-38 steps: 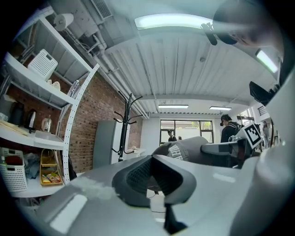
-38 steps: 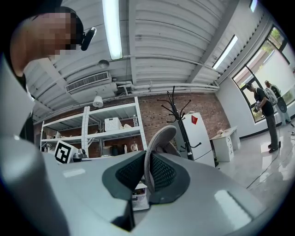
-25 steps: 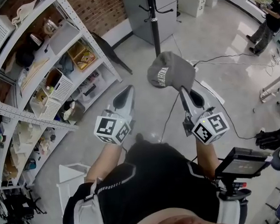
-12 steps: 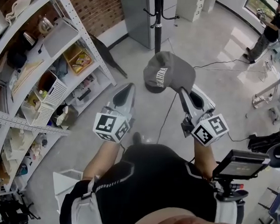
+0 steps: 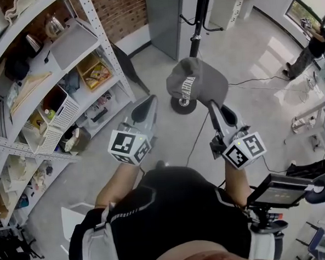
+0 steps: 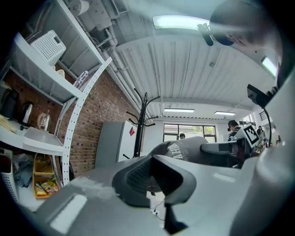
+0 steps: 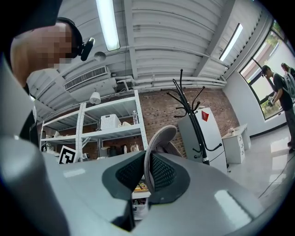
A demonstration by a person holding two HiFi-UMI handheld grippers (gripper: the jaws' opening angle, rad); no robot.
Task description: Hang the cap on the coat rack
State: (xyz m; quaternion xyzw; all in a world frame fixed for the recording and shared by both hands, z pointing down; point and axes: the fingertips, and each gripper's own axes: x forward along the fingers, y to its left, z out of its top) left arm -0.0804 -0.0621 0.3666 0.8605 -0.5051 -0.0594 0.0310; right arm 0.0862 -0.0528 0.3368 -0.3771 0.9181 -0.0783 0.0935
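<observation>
A grey cap with white lettering hangs in front of me, its brim pinched in my right gripper. In the right gripper view the brim stands edge-on between the pads, with the gripper shut on it. The black coat rack stands just beyond the cap, its round base partly hidden behind it. The rack's hooks show in the right gripper view as the coat rack. My left gripper is shut and empty, to the left of the cap. From the left gripper I see the cap at right.
A white shelving unit full of boxes and baskets fills the left side. A grey cabinet stands behind the rack, and a white desk beyond. Cables run over the floor. A person stands far right. A screen on a stand sits at lower right.
The coat rack has come closer and shifted right in the head view; its base now shows behind the cap. The cap stays in the right gripper, both grippers keeping their places.
</observation>
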